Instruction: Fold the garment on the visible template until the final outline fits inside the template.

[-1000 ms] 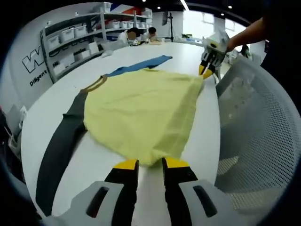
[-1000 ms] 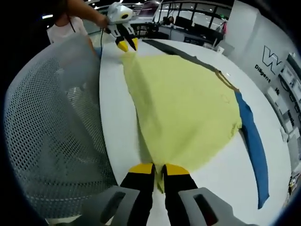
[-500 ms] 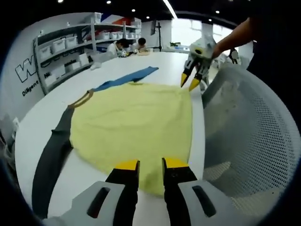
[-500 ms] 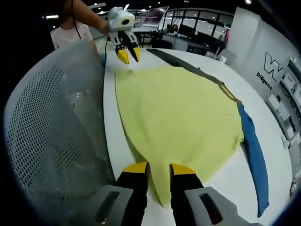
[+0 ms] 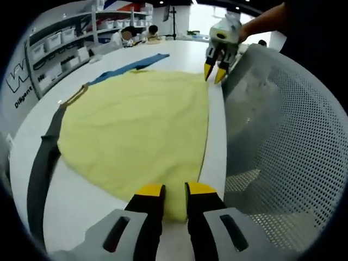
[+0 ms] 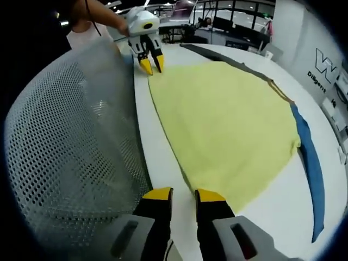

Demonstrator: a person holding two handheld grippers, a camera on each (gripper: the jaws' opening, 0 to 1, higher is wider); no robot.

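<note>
the yellow garment (image 5: 136,125) lies spread flat on the white table (image 5: 92,201), body opened out wide, one dark grey sleeve (image 5: 41,168) running off one side and a blue sleeve (image 5: 128,65) off the other. judging from this, the fold has hardly begun: the cloth looks smoothed and laid out, no layer doubled over yet, so every fold is still to come. i can't make out a template outline on the table, so how well the shape fits it is not something i can call.

left gripper (image 5: 174,190) sits at the near hem of the garment, jaws parted a little with the yellow edge showing in the gap; it looks open, not pinching. in that same view the right gripper (image 5: 216,70) hangs at the far corner of the hem, tips apart, just above the cloth's edge, beside a grey mesh chair back (image 5: 283,136).

from the right gripper view, the right gripper (image 6: 176,194) has its jaws spread just at the garment's (image 6: 228,119) near edge, table showing between them, nothing held. the left gripper (image 6: 151,66) hovers at the far corner, tips parted. both hem corners are within easy reach for a next grab.
</note>
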